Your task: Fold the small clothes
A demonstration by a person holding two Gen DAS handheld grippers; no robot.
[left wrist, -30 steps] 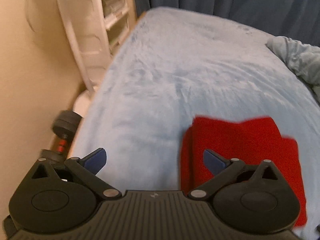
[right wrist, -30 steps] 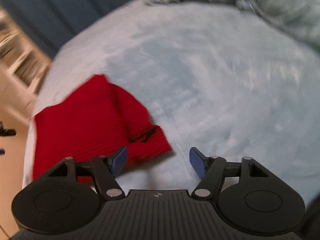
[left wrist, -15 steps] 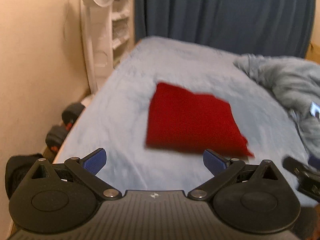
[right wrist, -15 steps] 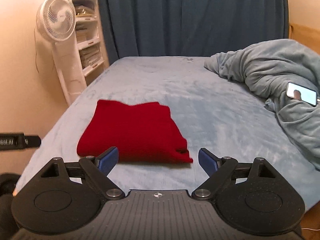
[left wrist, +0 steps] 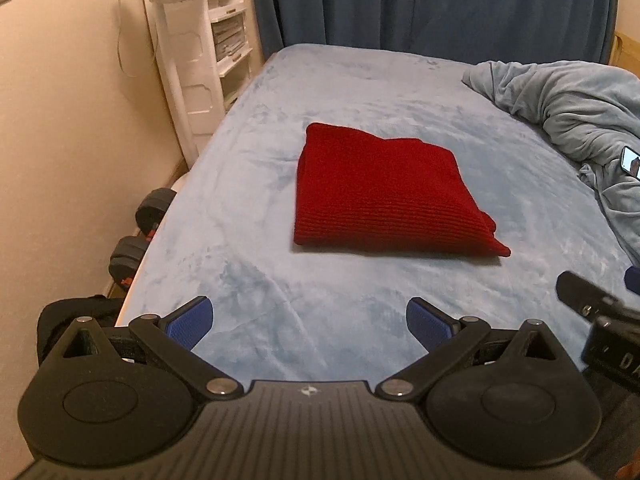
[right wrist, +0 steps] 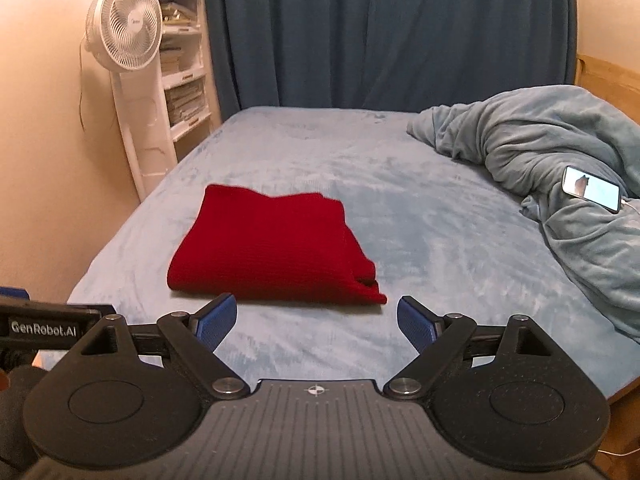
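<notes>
A red knitted garment [left wrist: 384, 196] lies folded into a flat rectangle on the light blue bed [left wrist: 280, 288]; it also shows in the right wrist view [right wrist: 272, 246]. My left gripper [left wrist: 310, 326] is open and empty, held above the near edge of the bed, well back from the garment. My right gripper [right wrist: 316, 324] is open and empty, just short of the garment's near edge. Part of the right gripper shows at the right edge of the left wrist view [left wrist: 600, 320].
A crumpled blue-grey blanket [right wrist: 560, 160] with a phone [right wrist: 592, 189] on it lies at the right. A white fan [right wrist: 128, 40] and shelves [right wrist: 184, 80] stand at the left wall. Dumbbells [left wrist: 140, 232] lie on the floor. A dark curtain [right wrist: 380, 32] hangs behind.
Both grippers have pulled back and up from the garment, which now lies folded and free on the bed. Both stay open.
</notes>
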